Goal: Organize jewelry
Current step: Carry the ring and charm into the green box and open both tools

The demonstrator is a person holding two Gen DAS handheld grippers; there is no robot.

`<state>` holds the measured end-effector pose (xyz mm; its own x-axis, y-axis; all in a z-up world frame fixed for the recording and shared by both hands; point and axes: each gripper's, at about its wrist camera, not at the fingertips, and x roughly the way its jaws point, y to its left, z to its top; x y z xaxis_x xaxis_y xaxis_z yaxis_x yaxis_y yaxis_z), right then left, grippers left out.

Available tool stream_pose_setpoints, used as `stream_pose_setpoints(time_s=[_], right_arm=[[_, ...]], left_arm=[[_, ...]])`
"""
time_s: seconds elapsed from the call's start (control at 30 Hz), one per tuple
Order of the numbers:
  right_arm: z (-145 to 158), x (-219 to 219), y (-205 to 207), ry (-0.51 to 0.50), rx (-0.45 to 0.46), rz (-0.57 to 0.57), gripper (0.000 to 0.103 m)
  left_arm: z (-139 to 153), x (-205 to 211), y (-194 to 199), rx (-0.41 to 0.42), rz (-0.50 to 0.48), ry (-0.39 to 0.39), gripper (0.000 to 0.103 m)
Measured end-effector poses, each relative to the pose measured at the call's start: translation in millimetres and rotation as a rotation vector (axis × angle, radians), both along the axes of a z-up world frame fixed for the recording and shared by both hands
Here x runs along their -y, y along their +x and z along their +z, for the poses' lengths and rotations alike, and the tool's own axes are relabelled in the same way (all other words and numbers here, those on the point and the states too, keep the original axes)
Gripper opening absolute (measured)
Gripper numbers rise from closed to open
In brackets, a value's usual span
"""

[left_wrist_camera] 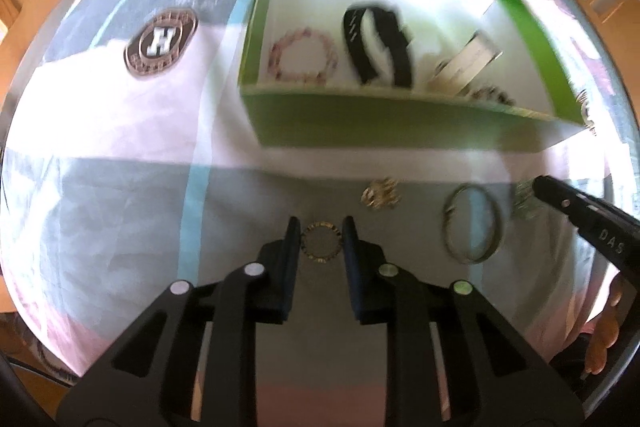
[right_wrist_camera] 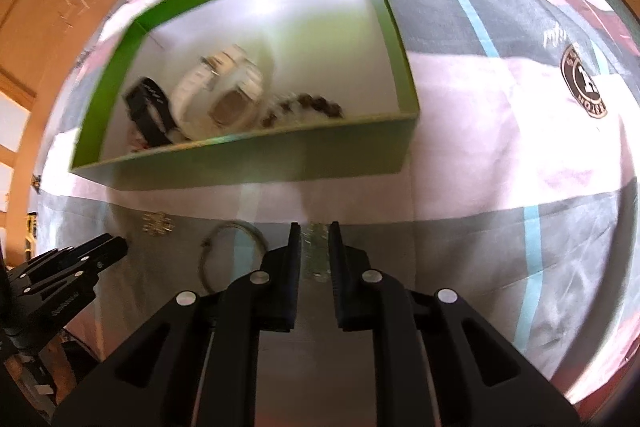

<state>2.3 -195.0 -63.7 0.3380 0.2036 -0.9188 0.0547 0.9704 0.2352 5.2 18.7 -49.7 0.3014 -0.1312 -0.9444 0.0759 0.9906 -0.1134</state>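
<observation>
straddling gold ring (left_wrist_camera: 321, 241), left gripper (left_wrist_camera: 321, 233) jaws seen parted for pickup; right gripper (right_wrist_camera: 315, 239) clenched on clear bracelet (right_wrist_camera: 316, 254), bound for green box (right_wrist_camera: 256, 163).

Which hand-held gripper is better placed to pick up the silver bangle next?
Neither is free. The left hand-held gripper brackets a gold ring; the right hand-held gripper brackets a clear bracelet beside the silver bangle.

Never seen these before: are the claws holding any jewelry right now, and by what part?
Left claw brackets a gold ring by its outer edges; right claw brackets a clear beaded piece. Firm grip cannot be told.
</observation>
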Motion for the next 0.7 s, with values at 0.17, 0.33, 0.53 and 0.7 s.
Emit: stream_pose_setpoints(time_s=[0.17,0.33,0.53,0.7], right_arm=[[20,-5,-5,0.083,0.086,0.040,0.013],[21,-5,-5,0.027,0.088,0.040,0.013],[-6,7,1,0.007,-0.043,-0.010,0.028],[-15,0,0,-0.020,-0.070,0.010,0.014]], left_arm=[[30,-4,-6,0.131,0.004,-0.043,0.021],[35,3,-7,0.153,-0.009,-0.010,0.021],[26,3,-9,0.129,-0.026,-0.002,0.021],[23,2,-8,0.117,-0.024,-0.005,0.021]])
